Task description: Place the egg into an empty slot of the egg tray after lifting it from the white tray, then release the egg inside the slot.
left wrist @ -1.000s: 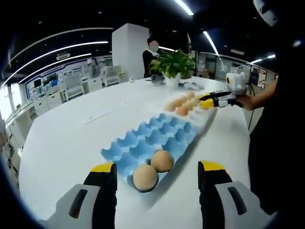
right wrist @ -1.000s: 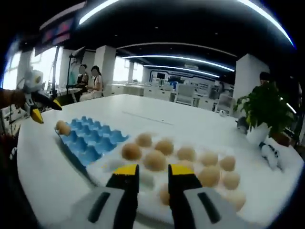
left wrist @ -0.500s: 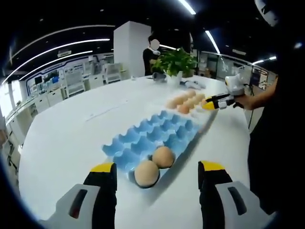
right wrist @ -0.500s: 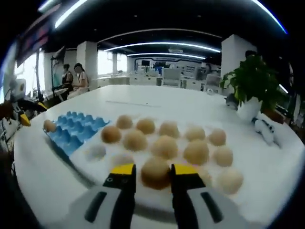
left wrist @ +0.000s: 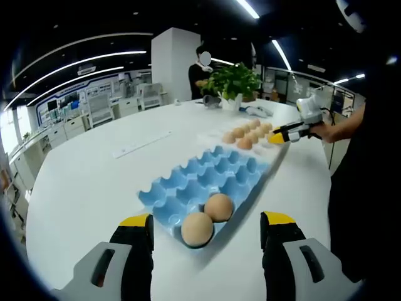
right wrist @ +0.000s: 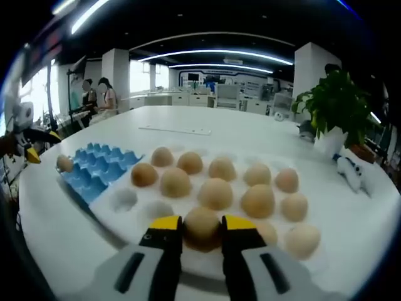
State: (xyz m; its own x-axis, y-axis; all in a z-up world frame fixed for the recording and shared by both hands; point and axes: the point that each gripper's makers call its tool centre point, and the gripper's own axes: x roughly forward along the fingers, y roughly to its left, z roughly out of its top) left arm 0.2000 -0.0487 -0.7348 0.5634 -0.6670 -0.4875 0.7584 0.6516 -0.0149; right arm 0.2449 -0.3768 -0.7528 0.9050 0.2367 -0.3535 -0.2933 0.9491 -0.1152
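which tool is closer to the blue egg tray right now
Left. The left tool hovers open right at the near end of the blue egg tray, by its two eggs. The right tool is over at the white tray, jaws around an egg.

Egg (right wrist: 202, 227): tan, oval, seated in a front-row cup of the white tray (right wrist: 128, 213), with the yellow-tipped jaws of the right gripper (right wrist: 195, 224) standing close on either side of it; contact cannot be confirmed; white tray: flat on the white surface (right wrist: 250, 135), carrying about a dozen further tan eggs in rows, two near-left cups vacant; egg tray (left wrist: 207, 182): blue moulded pulp, flat on the surface, touching or just beside the white tray end to end; two brown eggs occupy its near-end slots in the left gripper view, side by side; remaining slots vacant.
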